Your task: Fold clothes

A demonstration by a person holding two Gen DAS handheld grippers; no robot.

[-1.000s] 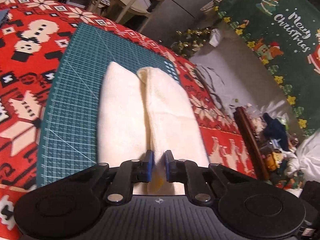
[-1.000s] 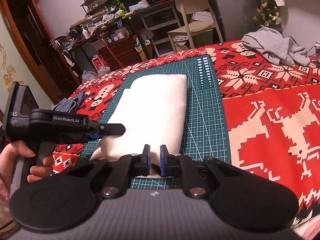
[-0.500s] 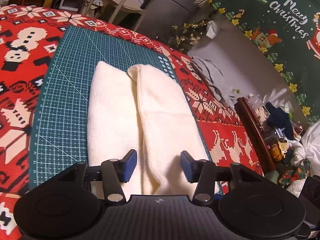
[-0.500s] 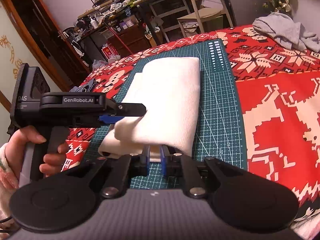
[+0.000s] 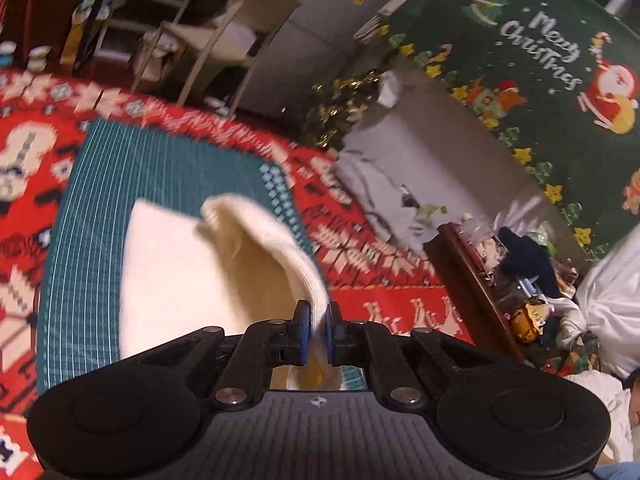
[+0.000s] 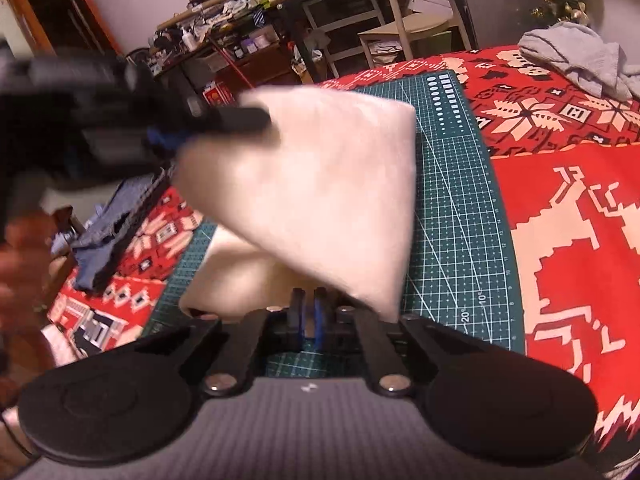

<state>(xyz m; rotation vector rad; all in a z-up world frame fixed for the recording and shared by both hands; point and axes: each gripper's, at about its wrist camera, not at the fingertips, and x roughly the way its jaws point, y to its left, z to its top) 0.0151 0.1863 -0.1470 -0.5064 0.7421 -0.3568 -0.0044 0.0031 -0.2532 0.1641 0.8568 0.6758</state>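
Our left gripper (image 5: 316, 330) has just been closing, and its blue pads now pinch the near edge of the cream-white knitted garment (image 5: 188, 272), lifting that flap clear of the green gridded cutting mat (image 5: 92, 208). Our right gripper (image 6: 308, 318) has likewise been closing and stands fully shut just in front of the garment's near hem; whether any cloth is caught between its pads we cannot tell, since the raised flap hides the tips. The garment lies straight ahead of both claws, its long axis running away from us along the mat, the lower layer flat and the upper one peeled up towards the left. In the right wrist view the left gripper (image 6: 224, 120) is blurred and holds the high corner, so we judge the left hand the nearer one to carry the fold across. The mat sits on a red patterned Christmas cloth (image 6: 560, 208). A green hanging (image 5: 520, 60) reads "Merry Christmas"; the mat's ruler shows "10" and "20".
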